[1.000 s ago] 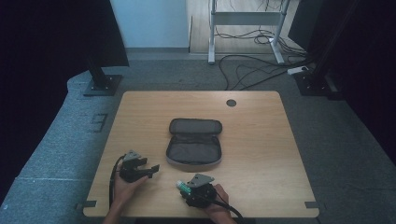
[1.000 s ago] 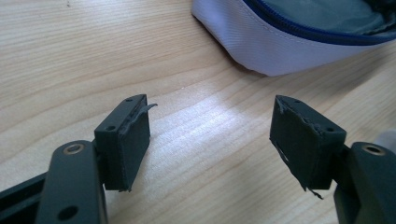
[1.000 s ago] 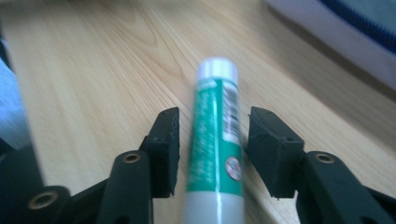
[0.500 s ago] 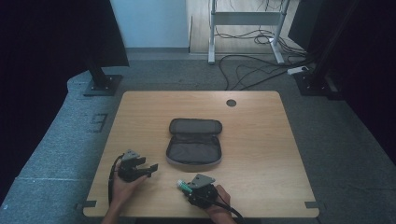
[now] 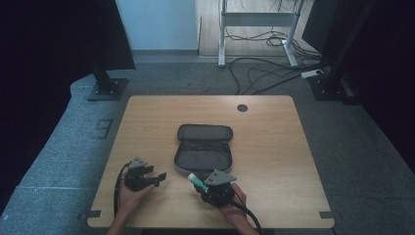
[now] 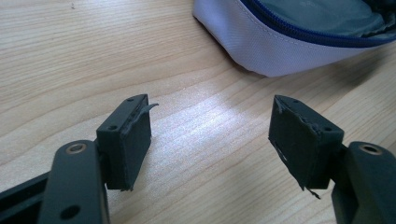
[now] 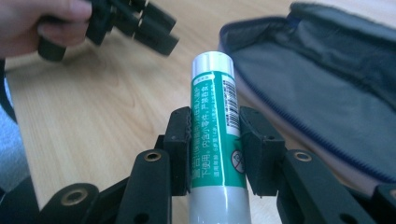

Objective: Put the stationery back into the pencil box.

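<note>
A green-and-white tube (image 7: 212, 93) with a white cap stands between the pads of my right gripper (image 7: 215, 140). The jaws have just been closing and now clamp the tube at its middle. In the high view the tube (image 5: 197, 180) sticks out toward the left of the right gripper (image 5: 201, 184), near the table's front edge. An open grey pouch (image 5: 203, 147) with a blue zipper lies just beyond it. My left gripper (image 6: 210, 135) rests low over the wood, open and empty, with the pouch's pale outer wall (image 6: 280, 46) ahead of it.
The wooden table (image 5: 274, 137) has a round cable hole (image 5: 242, 107) at the back. Black stands and cables sit on the floor behind. In the right gripper view the left gripper (image 7: 154, 32) and the hand holding it show at upper left.
My right gripper has lifted a little off the table with the tube in its jaws. The left gripper has stayed where it was.
</note>
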Demonstrator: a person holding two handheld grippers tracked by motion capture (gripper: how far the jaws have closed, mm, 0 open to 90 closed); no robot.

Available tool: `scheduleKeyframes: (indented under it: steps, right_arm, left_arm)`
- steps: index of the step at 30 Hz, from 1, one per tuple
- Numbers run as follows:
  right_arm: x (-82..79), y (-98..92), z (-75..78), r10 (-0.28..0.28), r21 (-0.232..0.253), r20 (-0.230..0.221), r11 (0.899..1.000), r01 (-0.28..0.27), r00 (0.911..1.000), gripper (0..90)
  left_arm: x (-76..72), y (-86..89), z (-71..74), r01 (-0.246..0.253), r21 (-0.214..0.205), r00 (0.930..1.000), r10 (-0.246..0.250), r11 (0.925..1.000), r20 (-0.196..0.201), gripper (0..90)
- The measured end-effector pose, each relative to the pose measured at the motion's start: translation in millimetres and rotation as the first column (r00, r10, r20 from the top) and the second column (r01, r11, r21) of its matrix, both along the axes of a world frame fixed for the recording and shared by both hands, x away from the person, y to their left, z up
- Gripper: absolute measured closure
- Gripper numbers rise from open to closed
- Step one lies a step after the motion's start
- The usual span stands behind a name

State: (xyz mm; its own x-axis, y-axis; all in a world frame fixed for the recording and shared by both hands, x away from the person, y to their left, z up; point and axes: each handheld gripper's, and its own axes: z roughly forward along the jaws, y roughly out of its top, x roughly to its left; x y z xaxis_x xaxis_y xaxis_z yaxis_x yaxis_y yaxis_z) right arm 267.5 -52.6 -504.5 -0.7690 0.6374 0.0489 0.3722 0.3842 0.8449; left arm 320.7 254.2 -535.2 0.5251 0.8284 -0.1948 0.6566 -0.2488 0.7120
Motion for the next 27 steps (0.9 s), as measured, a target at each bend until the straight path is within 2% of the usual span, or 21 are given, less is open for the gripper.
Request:
scheduleKeyframes:
  steps: [7, 10, 11, 12, 13, 14, 15, 16, 22, 25, 26, 27]
  right_arm:
    - [7.2, -3.8, 9.5, -0.011, 0.011, 0.027, 1.000, 0.010, 0.9996, 65.2]
    - [13.4, -5.7, 12.9, -0.017, 0.025, 0.018, 1.000, 0.016, 0.9997, 65.2]
    - [19.8, -5.9, 14.4, -0.022, 0.032, 0.015, 0.999, 0.021, 0.9997, 65.2]
    - [19.8, -5.9, 14.4, -0.022, 0.032, 0.015, 0.999, 0.021, 0.9997, 65.2]
    - [25.1, -5.5, 14.6, -0.023, 0.034, 0.012, 0.999, 0.023, 0.9997, 65.2]
    - [25.1, -5.5, 14.6, -0.023, 0.034, 0.012, 0.999, 0.023, 0.9997, 65.2]
    - [27.1, -5.3, 14.4, -0.024, 0.032, 0.012, 0.999, 0.024, 0.9996, 65.2]
    - [32.6, -5.6, 13.7, -0.030, 0.034, 0.008, 0.999, 0.030, 0.9995, 65.2]
    - [42.8, -7.5, 12.5, -0.047, 0.032, 0.003, 0.998, 0.046, 0.9989, 65.2]
    - [49.1, -9.0, 12.1, -0.057, 0.037, -0.001, 0.998, 0.057, 0.9984, 65.2]
    - [51.1, -9.4, 11.8, -0.060, 0.037, -0.004, 0.997, 0.060, 0.9982, 65.2]
    - [55.7, -10.3, 10.6, -0.069, 0.036, -0.010, 0.997, 0.069, 0.9976, 65.2]
  left_arm:
    - [0.7, -1.8, -0.9, 0.005, 0.008, 1.0000, -0.005, 1.0000, -0.003, 30.2]
    - [1.3, -2.9, -2.4, 0.010, 0.009, 0.9999, -0.010, 0.9999, -0.009, 30.2]
    - [1.4, -3.4, -3.0, 0.012, 0.010, 0.9999, -0.012, 0.9999, -0.011, 30.2]
    - [1.6, -3.7, -3.4, 0.017, 0.005, 0.9997, -0.017, 0.9998, -0.016, 30.2]
    - [2.1, -3.0, -3.3, 0.031, -0.039, 0.9990, -0.032, 0.9988, -0.031, 30.1]
    - [2.1, -3.0, -3.3, 0.031, -0.039, 0.9990, -0.032, 0.9988, -0.031, 30.1]
    - [1.6, -3.4, -2.4, 0.029, -0.037, 0.9993, -0.029, 0.9989, -0.024, 30.1]
    - [1.0, -4.9, -1.5, 0.026, 0.007, 0.9996, -0.026, 0.9996, -0.011, 30.2]
    - [0.5, -5.0, -2.6, 0.021, 0.010, 0.9997, -0.021, 0.9997, -0.014, 30.0]
    - [0.4, -4.6, -2.4, 0.019, 0.001, 0.9997, -0.019, 0.9998, -0.014, 30.1]
    - [0.4, -3.8, -1.9, 0.023, -0.014, 0.9995, -0.023, 0.9996, -0.022, 30.1]
    - [-0.3, -3.5, -0.4, 0.026, -0.046, 0.9994, -0.027, 0.9986, -0.022, 30.0]
